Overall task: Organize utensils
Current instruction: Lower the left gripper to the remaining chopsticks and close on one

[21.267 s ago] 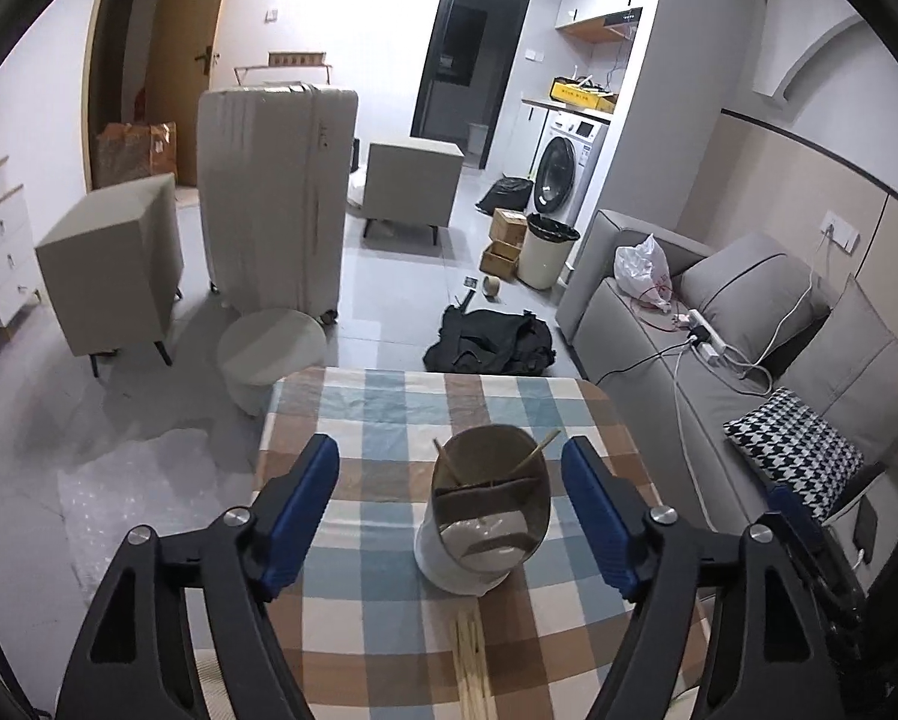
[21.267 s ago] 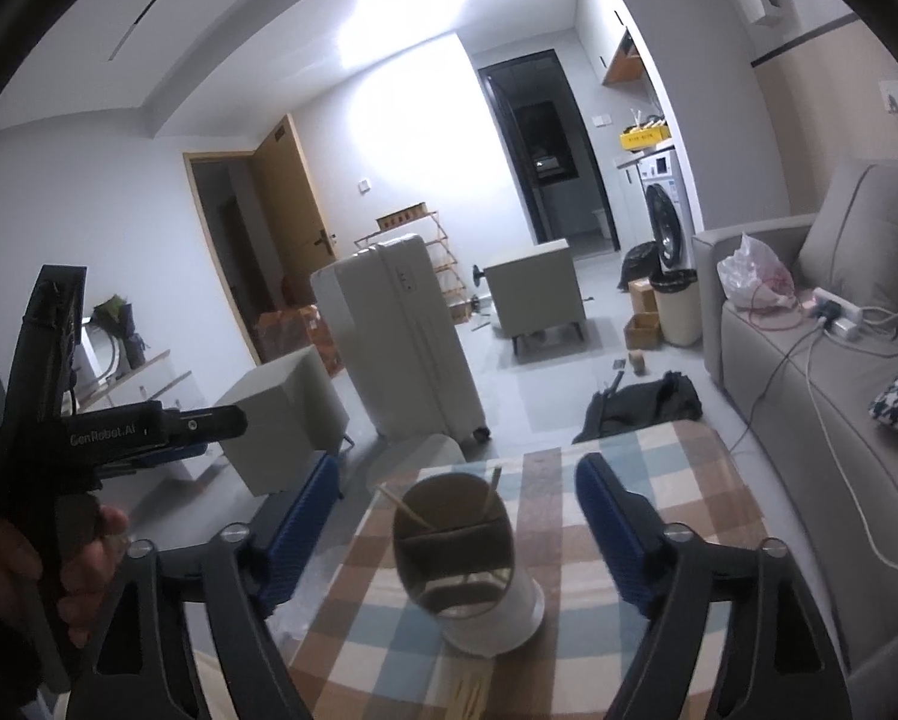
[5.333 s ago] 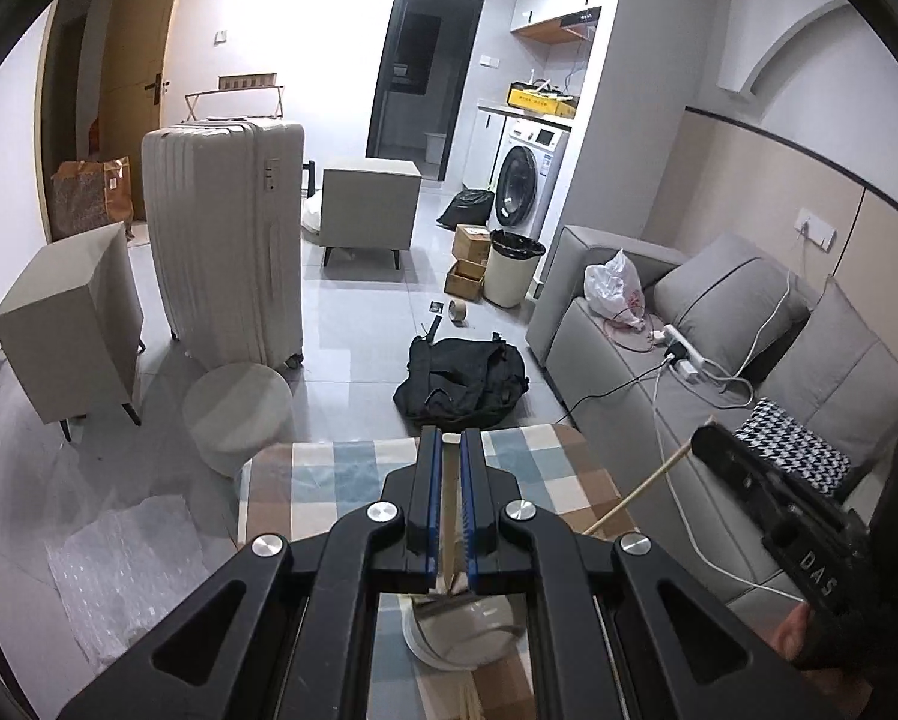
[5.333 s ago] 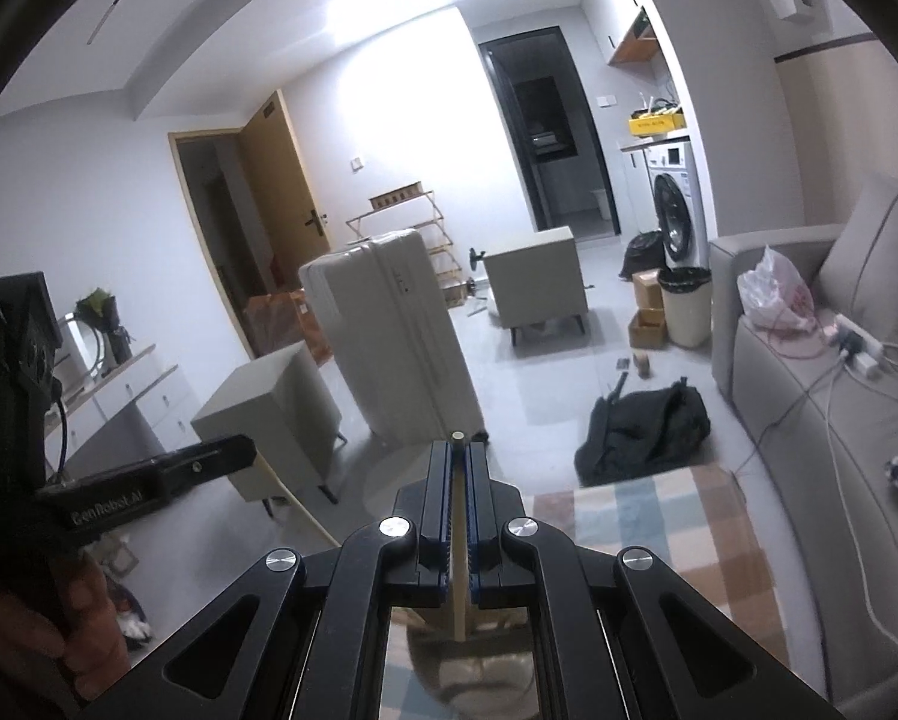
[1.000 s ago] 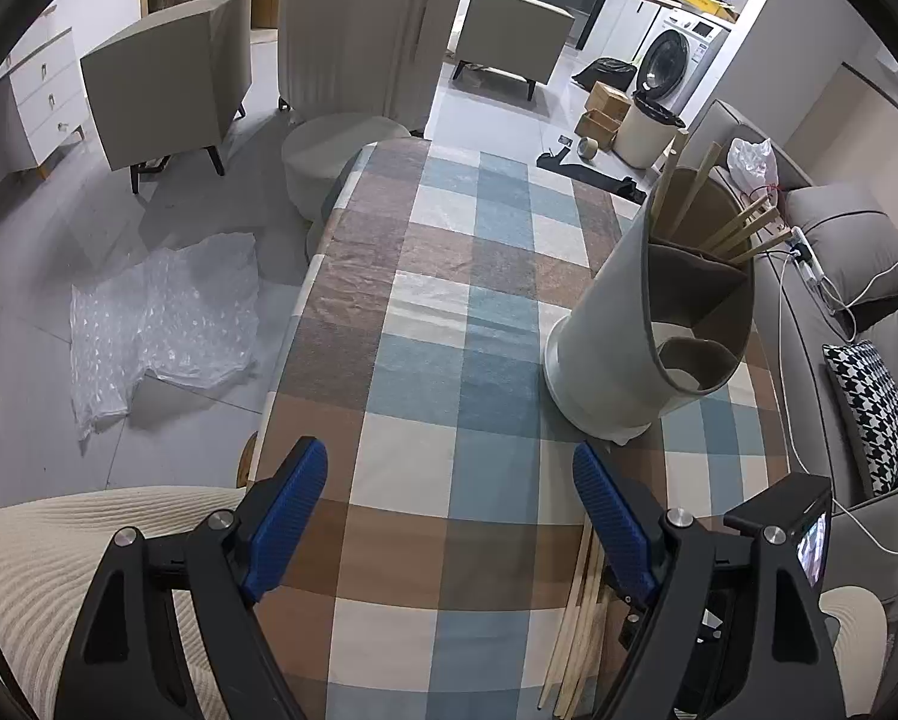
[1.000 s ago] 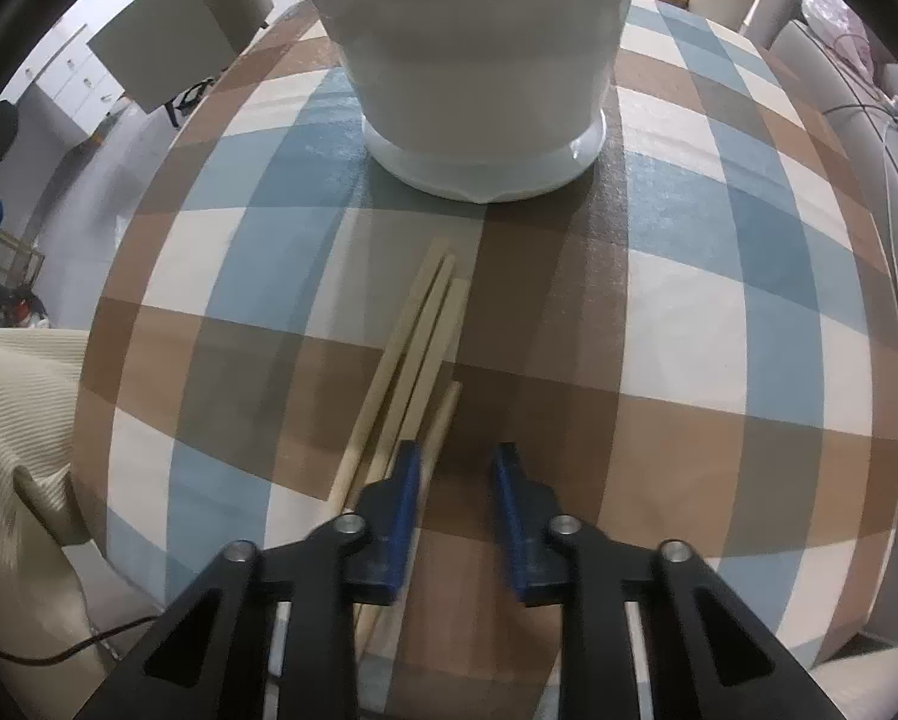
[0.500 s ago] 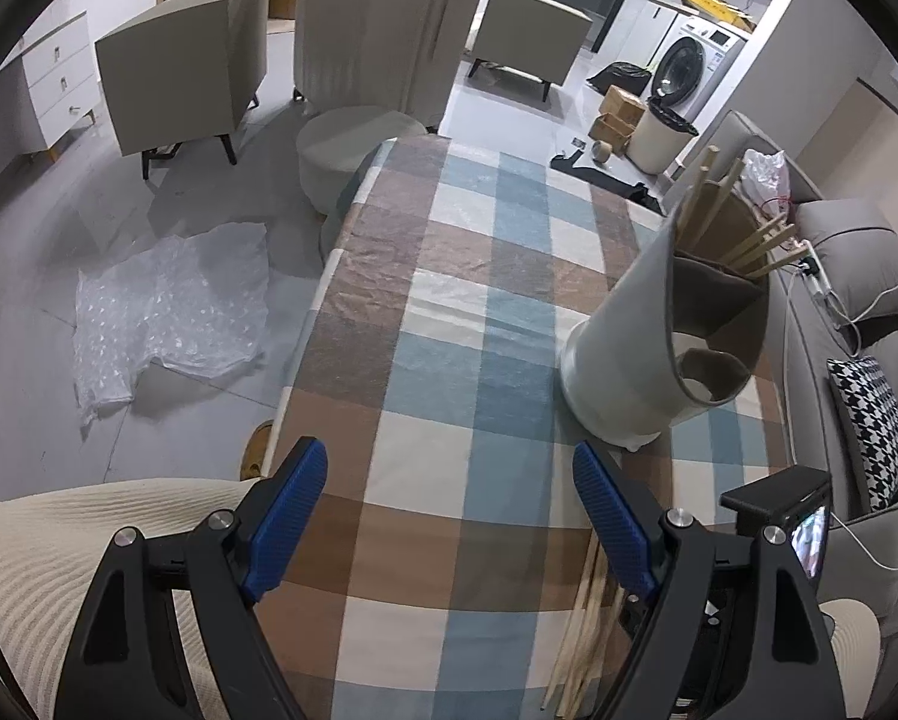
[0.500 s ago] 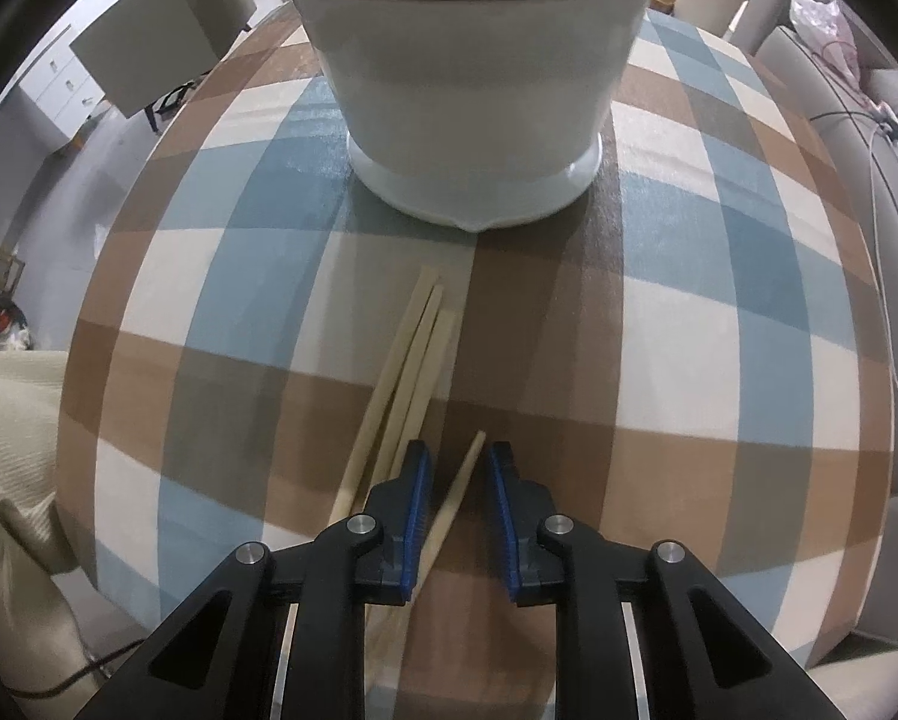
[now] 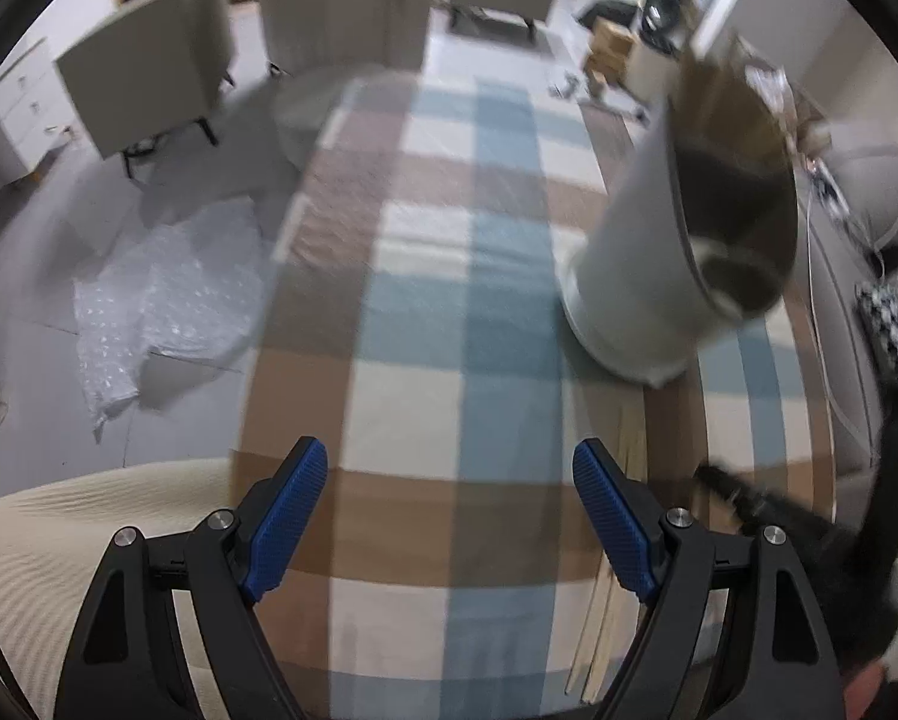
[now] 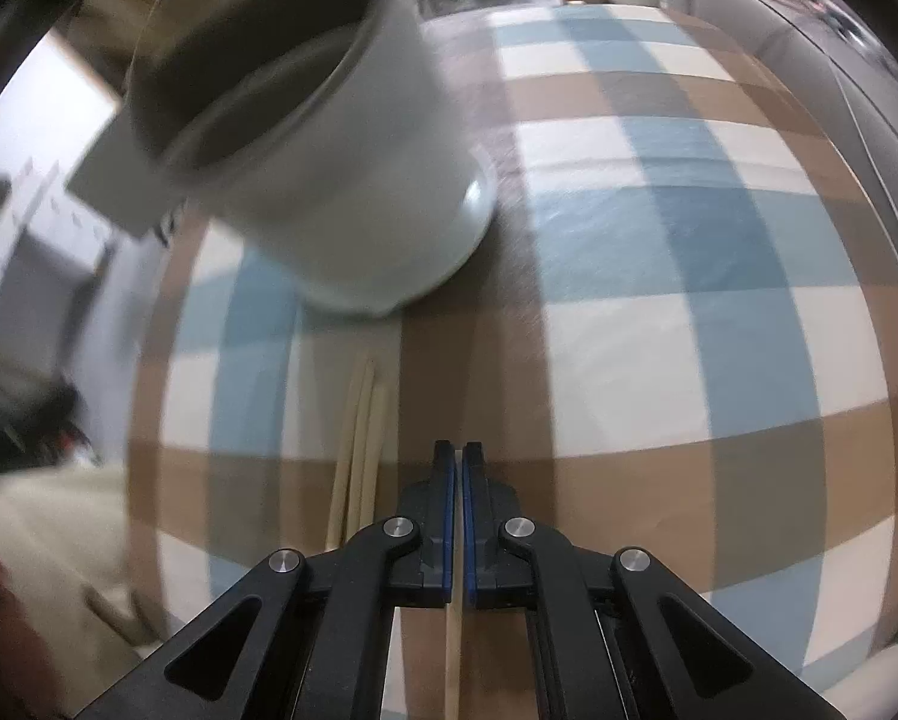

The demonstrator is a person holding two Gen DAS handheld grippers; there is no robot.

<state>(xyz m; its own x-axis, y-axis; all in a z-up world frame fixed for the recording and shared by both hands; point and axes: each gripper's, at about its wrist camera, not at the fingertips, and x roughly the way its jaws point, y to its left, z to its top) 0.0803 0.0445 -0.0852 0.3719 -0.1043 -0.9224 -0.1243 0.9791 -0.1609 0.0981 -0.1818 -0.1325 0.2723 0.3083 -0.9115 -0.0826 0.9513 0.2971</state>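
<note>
The right gripper (image 10: 456, 468) pinches one wooden chopstick (image 10: 452, 648) near its end, just before the white utensil holder (image 10: 353, 180); light, stiff and slippery, it probably pivots. Three chopsticks (image 10: 359, 438) lie alongside. The left gripper (image 9: 449, 516) gapes empty.

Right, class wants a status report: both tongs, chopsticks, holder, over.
Right tongs shut on one chopstick. Left tongs open, empty. Three chopsticks beside holder. Nothing blocking.

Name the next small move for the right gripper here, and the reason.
Probably lift and carry toward the white holder. The right gripper has its fingers shut on one chopstick, while more loose chopsticks lie on the checked tablecloth. The left gripper is open and holds nothing.
</note>
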